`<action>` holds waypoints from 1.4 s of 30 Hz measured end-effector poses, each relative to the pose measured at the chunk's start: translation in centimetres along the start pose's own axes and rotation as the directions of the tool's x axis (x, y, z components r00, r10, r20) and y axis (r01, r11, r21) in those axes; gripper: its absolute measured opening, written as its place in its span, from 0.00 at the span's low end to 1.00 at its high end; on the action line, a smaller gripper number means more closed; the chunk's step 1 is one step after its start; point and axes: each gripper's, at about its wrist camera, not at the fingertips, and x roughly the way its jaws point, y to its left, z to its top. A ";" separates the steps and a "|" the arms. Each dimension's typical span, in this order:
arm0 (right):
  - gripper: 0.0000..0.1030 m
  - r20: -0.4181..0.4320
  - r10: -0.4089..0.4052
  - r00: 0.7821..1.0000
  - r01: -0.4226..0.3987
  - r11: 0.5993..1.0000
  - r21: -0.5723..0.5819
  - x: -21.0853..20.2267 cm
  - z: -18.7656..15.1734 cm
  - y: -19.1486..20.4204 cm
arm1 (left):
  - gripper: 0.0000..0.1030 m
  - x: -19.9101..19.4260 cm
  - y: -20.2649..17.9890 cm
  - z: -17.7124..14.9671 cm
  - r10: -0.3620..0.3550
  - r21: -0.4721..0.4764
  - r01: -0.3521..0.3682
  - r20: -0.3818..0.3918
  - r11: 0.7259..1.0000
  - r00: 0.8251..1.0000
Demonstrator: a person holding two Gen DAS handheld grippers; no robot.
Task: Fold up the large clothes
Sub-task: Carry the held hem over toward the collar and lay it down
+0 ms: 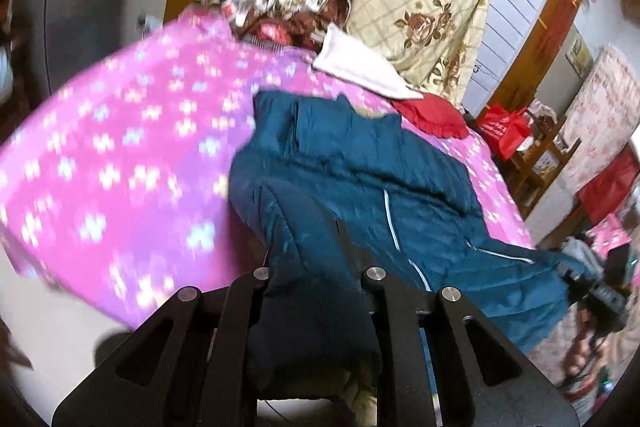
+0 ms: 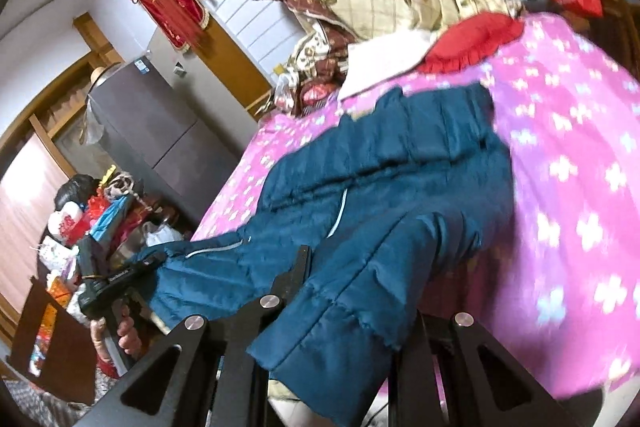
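A teal quilted jacket (image 1: pixel 360 167) (image 2: pixel 400 167) lies spread on a pink flowered bedspread (image 1: pixel 120 147) (image 2: pixel 580 187), its near edge lifted off the bed. In the left wrist view my left gripper (image 1: pixel 312 251) is shut on a bunched fold of the jacket's near edge, which hides one finger. My right gripper (image 1: pixel 576 279) grips the far corner at the right. In the right wrist view my right gripper (image 2: pixel 360 267) is shut on the jacket's edge. At the left a hand (image 2: pixel 124 331) holds the left gripper (image 2: pixel 148 263), clamped on the other corner.
A cream rose-patterned quilt (image 1: pixel 420 7) is piled at the head of the bed, with a white cloth (image 1: pixel 360 67) and a red cushion (image 1: pixel 436 115) in front. A red bag (image 1: pixel 504 131) stands beside the bed. A grey cabinet (image 2: pixel 152 131) and clutter (image 2: pixel 92 219) flank the other side.
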 end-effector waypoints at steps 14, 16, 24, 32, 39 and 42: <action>0.14 0.085 -0.090 0.992 0.095 0.994 -0.054 4.8 11.0 0.1 | 0.12 9.0 -2.2 11.4 0.155 0.042 -0.158 0.063 0.987 0.986; 0.14 0.091 -0.108 0.990 0.113 0.993 -0.042 6.1 12.8 -0.4 | 0.12 10.7 -2.5 12.9 0.180 0.041 -0.183 0.057 0.982 0.982; 0.14 0.088 -0.193 0.977 0.193 0.981 0.015 11.6 18.7 -3.4 | 0.12 19.4 -3.0 18.2 0.291 0.033 -0.291 0.006 0.956 0.957; 0.14 0.021 -0.274 0.961 0.272 0.960 0.066 19.4 23.3 -8.3 | 0.12 28.0 -2.5 20.9 0.389 0.063 -0.385 -0.068 0.921 0.919; 0.14 -0.053 -0.334 0.941 0.338 0.936 0.098 25.4 23.7 -12.6 | 0.14 35.1 -1.7 20.0 0.470 0.118 -0.458 -0.120 0.881 0.874; 0.14 -0.073 -0.358 0.931 0.364 0.928 0.085 27.0 23.3 -13.7 | 0.16 37.4 -1.2 19.5 0.487 0.125 -0.473 -0.138 0.872 0.862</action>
